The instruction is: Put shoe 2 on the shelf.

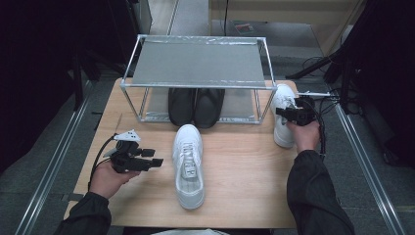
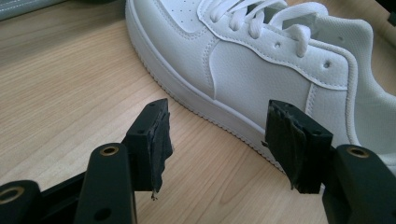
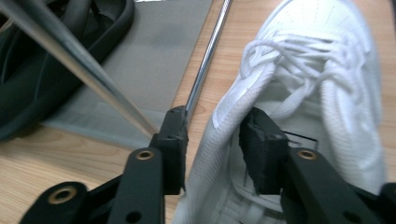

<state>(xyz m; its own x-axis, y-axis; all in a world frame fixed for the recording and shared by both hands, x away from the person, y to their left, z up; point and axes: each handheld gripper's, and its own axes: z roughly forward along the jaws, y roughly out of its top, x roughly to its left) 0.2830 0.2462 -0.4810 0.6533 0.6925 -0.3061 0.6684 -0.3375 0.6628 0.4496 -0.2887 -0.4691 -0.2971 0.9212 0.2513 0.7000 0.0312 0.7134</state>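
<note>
The white sneaker [image 1: 282,115] in play lies at the table's three o'clock edge, toe pointing to twelve, just outside the right end post of the metal shoe rack [image 1: 198,63]. The right gripper [image 3: 212,140] straddles the collar wall of this shoe: one jaw sits inside the opening, the other outside, beside the rack's chrome post [image 3: 205,65]. The jaws stand partly closed around the padded wall; whether the pads already pinch it is hard to tell, since a sliver of gap seems to remain on the outer side.

The main risk, as I judge it, is a thin bite. Only the soft collar sits between the pads, so when lifted the shoe may hang toe-down, swing, and slip free. The outer jaw is also close to the post and the diagonal rail [image 3: 74,65]; a lift toward nine o'clock could knock the toe or jaw on the frame and twist the shoe loose. The loose laces [image 3: 289,56] could snag too.

The second white sneaker [image 1: 189,164] lies at the table's centre, toe to twelve. The left gripper [image 2: 217,140] hovers at its nine o'clock side, jaws wide apart and holding nothing. A pair of black shoes [image 1: 196,105] already fills the middle of the lower shelf, which leaves less room for placing.
</note>
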